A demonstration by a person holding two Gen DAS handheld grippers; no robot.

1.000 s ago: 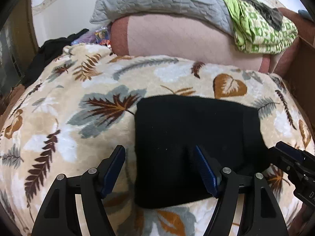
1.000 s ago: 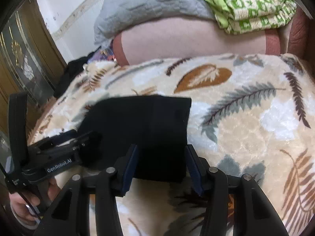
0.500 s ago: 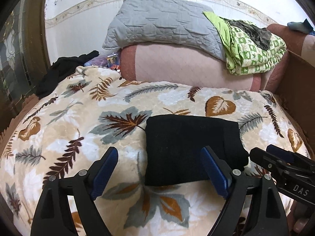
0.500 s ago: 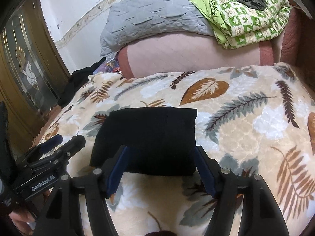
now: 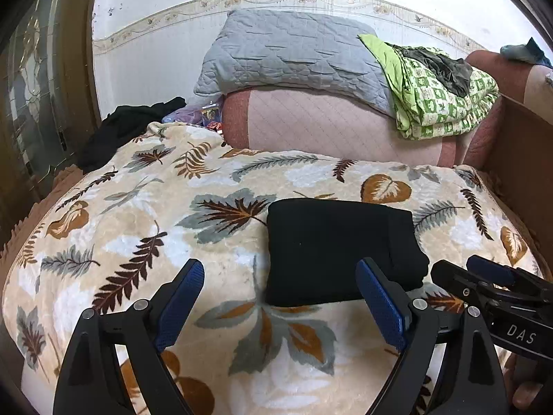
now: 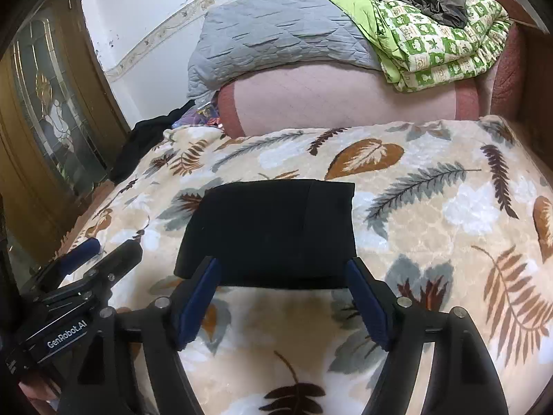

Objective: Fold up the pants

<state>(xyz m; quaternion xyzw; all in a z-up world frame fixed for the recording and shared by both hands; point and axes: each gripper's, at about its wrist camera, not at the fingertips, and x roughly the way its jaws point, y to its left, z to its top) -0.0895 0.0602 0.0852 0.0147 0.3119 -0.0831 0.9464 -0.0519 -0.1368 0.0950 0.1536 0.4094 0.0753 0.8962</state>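
Observation:
The black pants (image 5: pixel 340 249) lie folded into a compact rectangle on the leaf-patterned blanket (image 5: pixel 145 214); they also show in the right wrist view (image 6: pixel 273 231). My left gripper (image 5: pixel 280 297) is open and empty, hovering above the blanket just near of the pants' left edge. My right gripper (image 6: pixel 281 294) is open and empty, just near of the pants' front edge. Each gripper shows in the other's view: the right one (image 5: pixel 484 283) at the right, the left one (image 6: pixel 100 252) at the lower left.
At the back lie a pink bolster (image 5: pixel 338 128), a grey quilted pillow (image 5: pixel 293 55) and a green patterned quilt (image 5: pixel 439 100). Dark clothes (image 5: pixel 131 128) lie at the far left corner. A wooden door with glass (image 6: pixel 45 110) stands left; a brown board (image 5: pixel 518 148) stands right.
Both grippers have pulled back and up from the folded pants, which now look smaller and lie free on the blanket. Both stay open.

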